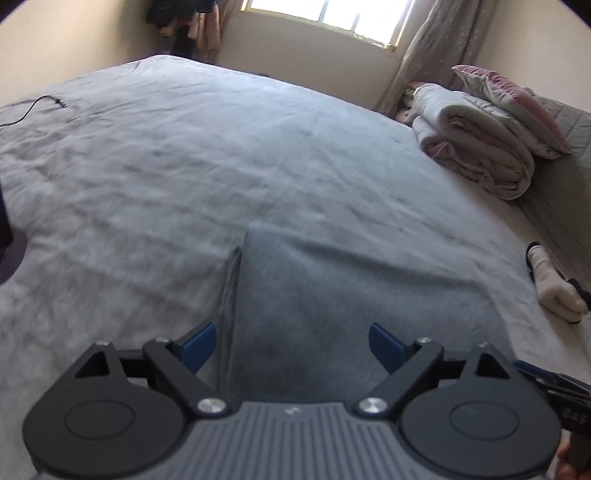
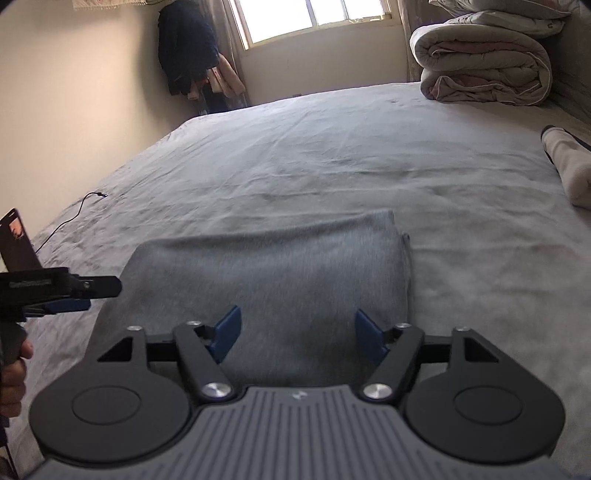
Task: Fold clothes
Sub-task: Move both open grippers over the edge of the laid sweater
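Hovering w/ jaws wide: L gripper (image 1: 293, 345) & R gripper (image 2: 295, 334), over folded grey garment (image 2: 266, 280); socks (image 1: 554, 284) nearby.

One folded grey garment (image 2: 273, 280), two grippers — left (image 1: 291, 345), right (image 2: 297, 332) — one rolled duvet (image 2: 484, 62), one cable (image 2: 74, 214), one window (image 2: 314, 14) counted.

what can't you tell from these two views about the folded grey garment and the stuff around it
- Folded grey garment: its near edge is hidden behind the right gripper body in the right wrist view, and behind the left gripper in the left wrist view.
- Garment type: blurred, unreadable.
- White sock: cut off by the frame edge.
- Thin black cable: tip too small.
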The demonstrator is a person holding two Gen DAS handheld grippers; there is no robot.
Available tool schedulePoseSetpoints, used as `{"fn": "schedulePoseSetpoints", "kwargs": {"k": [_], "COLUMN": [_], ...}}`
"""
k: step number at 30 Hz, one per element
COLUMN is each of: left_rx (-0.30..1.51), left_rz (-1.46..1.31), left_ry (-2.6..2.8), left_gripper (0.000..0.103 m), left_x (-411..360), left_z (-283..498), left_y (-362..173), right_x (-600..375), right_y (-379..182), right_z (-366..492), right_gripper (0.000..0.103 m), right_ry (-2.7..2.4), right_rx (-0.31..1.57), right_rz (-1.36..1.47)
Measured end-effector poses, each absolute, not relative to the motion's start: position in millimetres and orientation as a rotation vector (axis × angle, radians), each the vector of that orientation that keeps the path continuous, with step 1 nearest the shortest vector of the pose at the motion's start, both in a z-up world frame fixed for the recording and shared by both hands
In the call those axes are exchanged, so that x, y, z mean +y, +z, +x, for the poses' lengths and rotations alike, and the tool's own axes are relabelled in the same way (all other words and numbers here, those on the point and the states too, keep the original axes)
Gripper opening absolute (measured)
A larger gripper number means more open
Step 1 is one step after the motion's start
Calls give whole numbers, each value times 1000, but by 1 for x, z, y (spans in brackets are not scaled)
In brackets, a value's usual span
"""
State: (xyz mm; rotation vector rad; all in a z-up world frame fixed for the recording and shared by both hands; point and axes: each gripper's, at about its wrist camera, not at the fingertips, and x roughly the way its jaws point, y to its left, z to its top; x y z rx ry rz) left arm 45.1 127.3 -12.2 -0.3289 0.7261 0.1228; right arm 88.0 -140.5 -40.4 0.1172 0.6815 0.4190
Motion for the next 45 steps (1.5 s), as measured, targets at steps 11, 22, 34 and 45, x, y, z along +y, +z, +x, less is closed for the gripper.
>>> {"fn": "schedulePoseSetpoints", "kwargs": {"k": [11,22,34,45], "left_rx": [802,856,919,926], "left_rz": [-216,-223,-257,-276], "left_ry": [206,236,309,260], "left_gripper": [102,103,103,103], "left_x": [127,124,121,128], "left_z": [42,50,58,59], "left_y": [-33,-37,-39,-38], "right_x": [-169,-184,-191,-214], "right_y": [-59,-61,-60,-58], "right_z": [78,92,113,116], "right_gripper": [103,103,103,103], "right_ry": [348,333,235,202], "right_rx": [800,905,999,974], "right_rz": [71,160,318,547]}}
